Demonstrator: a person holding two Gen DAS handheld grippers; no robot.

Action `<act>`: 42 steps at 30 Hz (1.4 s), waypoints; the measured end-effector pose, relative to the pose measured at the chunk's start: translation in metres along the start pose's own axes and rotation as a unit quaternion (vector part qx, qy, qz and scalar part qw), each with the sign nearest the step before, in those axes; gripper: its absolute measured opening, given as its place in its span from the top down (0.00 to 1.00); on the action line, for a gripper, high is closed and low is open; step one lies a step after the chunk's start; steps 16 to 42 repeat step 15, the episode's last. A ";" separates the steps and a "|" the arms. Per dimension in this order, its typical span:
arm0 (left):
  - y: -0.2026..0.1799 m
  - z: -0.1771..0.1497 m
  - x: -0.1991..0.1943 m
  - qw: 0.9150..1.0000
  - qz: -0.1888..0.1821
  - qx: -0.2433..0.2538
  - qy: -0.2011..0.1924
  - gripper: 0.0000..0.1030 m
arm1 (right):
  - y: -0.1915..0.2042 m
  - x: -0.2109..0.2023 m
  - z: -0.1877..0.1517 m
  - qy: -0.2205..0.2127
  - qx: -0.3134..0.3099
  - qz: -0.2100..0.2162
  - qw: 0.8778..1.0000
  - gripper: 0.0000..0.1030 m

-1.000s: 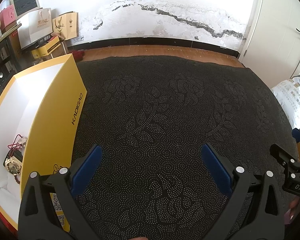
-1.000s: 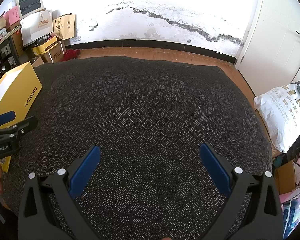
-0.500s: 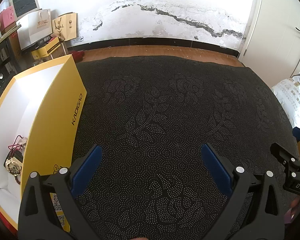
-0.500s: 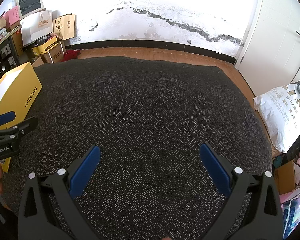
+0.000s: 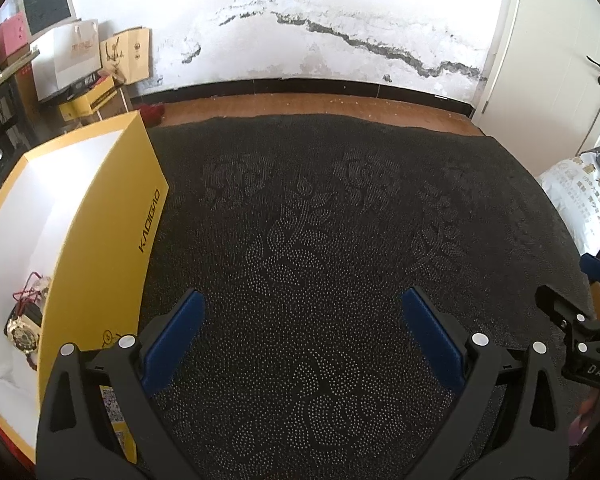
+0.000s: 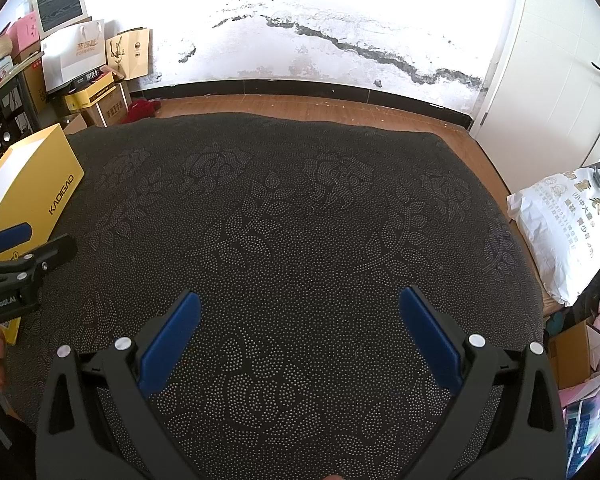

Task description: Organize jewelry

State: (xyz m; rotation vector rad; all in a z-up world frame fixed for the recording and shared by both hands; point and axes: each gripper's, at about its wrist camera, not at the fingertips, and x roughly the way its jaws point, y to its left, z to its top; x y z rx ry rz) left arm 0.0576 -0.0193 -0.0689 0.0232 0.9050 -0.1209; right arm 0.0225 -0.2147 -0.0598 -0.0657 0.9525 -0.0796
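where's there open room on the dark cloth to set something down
The dark cloth is bare from the yellow box on the left to the white sack on the right. Inside the box, the near corner holds a gold watch; its far end is free.

The yellow box [image 5: 100, 236] runs off the left edge in the left wrist view, its near corner hidden behind the left gripper's fingers [image 5: 172, 340]. Inside, a gold watch [image 5: 22, 334] and a red cord [image 5: 28, 292] lie partly behind the box wall; the pale piece beside them is too small to name. The right gripper [image 5: 580, 332] is cut off at the right edge.
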 end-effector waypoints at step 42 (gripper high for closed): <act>-0.002 -0.001 0.004 1.000 0.005 -0.001 0.013 0.06 | 0.000 -0.001 0.001 0.001 0.002 0.000 1.000 0.06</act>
